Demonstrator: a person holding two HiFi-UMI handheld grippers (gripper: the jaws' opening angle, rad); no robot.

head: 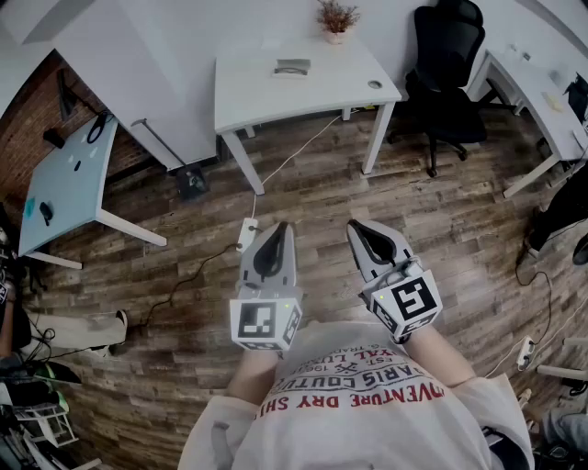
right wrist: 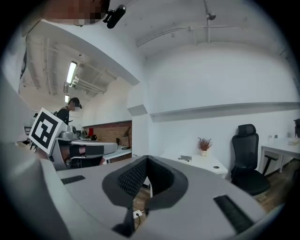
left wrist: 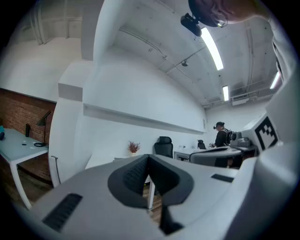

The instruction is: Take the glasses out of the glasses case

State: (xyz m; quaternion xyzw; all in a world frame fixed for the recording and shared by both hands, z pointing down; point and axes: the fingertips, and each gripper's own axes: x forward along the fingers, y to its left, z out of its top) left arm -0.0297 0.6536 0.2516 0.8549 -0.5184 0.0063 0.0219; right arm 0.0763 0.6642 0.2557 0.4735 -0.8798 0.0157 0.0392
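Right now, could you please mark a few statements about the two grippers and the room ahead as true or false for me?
1. The left gripper and the right gripper are both shut and empty. True.
2. A potted plant stands on the white desk. True.
3. The black office chair stands left of that desk in the head view. False: it stands to the desk's right.
4. Both grippers rest on the desk. False: they are held over the wooden floor, well short of the desk.
5. A flat grey item lies on the desk near its far edge. True.
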